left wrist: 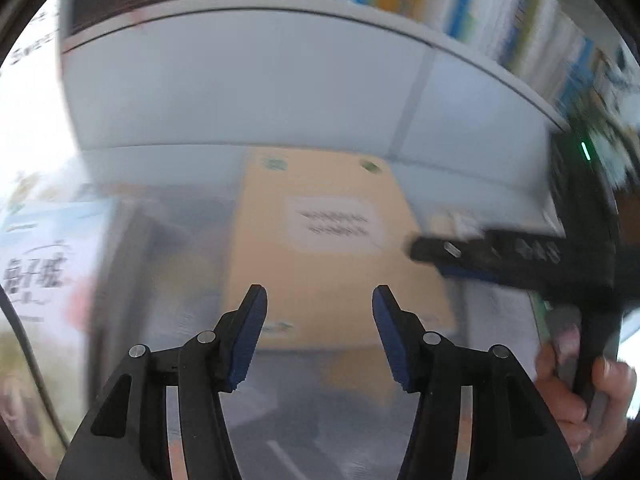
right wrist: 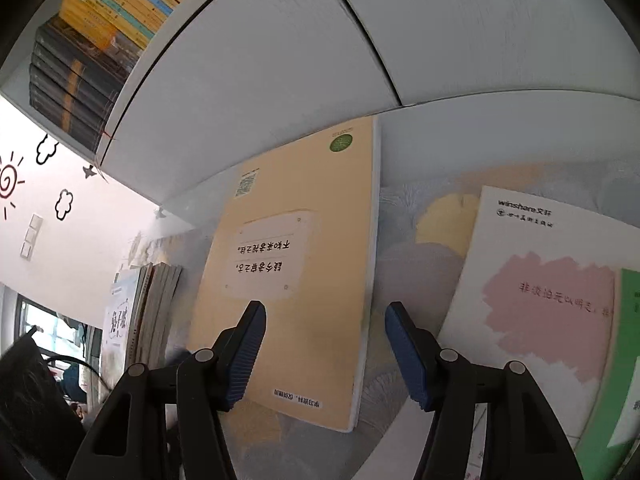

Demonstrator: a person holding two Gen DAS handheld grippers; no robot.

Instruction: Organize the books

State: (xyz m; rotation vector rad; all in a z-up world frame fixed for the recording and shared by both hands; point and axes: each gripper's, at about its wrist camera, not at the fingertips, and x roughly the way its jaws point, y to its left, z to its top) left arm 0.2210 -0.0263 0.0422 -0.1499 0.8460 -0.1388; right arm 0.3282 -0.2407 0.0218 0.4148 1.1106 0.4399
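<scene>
The yellow book [right wrist: 296, 264] lies flat on the patterned tabletop [right wrist: 400, 248], its far edge close to the white cabinet front [right wrist: 260, 92] under the filled shelf [right wrist: 92, 40]; in the left wrist view it sits blurred, straight ahead of the left gripper [left wrist: 319, 300]. Both the left gripper and the right gripper [right wrist: 326, 314] stand wide open with nothing between the pads. A white book with a pink patch [right wrist: 536, 292] lies to the right, a small upright stack [right wrist: 156, 308] to the left. The likely step is picking up the yellow book: best to bring one pad under its near right edge, which seems to overhang slightly, and close squarely so the thin cover does not buckle or slide.
</scene>
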